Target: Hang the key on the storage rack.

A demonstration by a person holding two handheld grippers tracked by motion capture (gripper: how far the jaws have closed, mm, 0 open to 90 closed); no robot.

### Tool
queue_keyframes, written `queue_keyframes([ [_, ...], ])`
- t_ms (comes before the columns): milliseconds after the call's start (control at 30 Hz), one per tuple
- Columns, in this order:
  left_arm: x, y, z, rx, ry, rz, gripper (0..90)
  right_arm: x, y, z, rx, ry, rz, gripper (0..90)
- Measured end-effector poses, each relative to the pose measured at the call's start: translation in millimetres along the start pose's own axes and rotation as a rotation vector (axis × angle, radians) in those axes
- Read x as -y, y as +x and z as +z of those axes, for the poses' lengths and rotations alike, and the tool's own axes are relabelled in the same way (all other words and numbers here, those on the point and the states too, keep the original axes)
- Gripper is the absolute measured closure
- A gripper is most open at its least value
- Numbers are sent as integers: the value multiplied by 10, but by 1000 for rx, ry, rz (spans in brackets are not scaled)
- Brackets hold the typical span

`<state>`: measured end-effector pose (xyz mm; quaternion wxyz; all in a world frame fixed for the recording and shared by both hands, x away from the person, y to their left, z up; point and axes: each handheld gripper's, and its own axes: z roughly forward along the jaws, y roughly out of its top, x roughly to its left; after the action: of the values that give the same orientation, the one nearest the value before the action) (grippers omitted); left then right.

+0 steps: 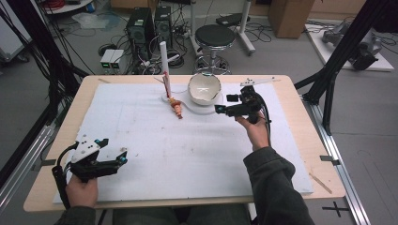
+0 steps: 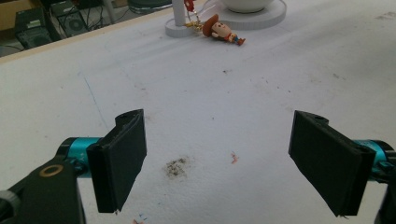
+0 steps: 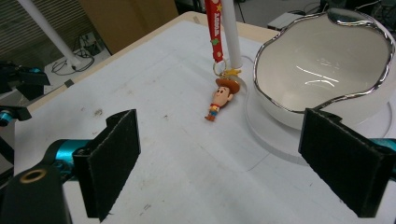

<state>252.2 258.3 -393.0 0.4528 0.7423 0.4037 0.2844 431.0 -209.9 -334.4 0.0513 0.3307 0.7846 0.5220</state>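
Note:
A small cowboy figure (image 1: 177, 108) (image 3: 219, 100) lies on the white mat, tied by a red strap (image 3: 214, 32) to an upright white post (image 1: 164, 65). Beside it a white bowl (image 1: 204, 89) (image 3: 322, 60) with a silver rim sits on a flat white base. My right gripper (image 1: 224, 103) (image 3: 219, 163) hovers just right of the bowl, aimed at the figure, open with nothing between its pads. At the mat's near left corner my left gripper (image 1: 114, 150) (image 2: 233, 163) rests open and empty. The figure (image 2: 222, 30) lies far ahead of it.
A white foam mat (image 1: 187, 154) covers most of the wooden table (image 1: 319, 159). Smudges mark the mat (image 2: 176, 168) in front of the left gripper. Beyond the table's far edge stand a black stool (image 1: 214, 36) and computer towers (image 1: 141, 28).

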Motion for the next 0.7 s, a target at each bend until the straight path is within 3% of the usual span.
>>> queue_keyframes([
  [700, 1, 1, 6, -2, 0, 1, 196, 127, 34, -226, 8, -28, -15, 118],
])
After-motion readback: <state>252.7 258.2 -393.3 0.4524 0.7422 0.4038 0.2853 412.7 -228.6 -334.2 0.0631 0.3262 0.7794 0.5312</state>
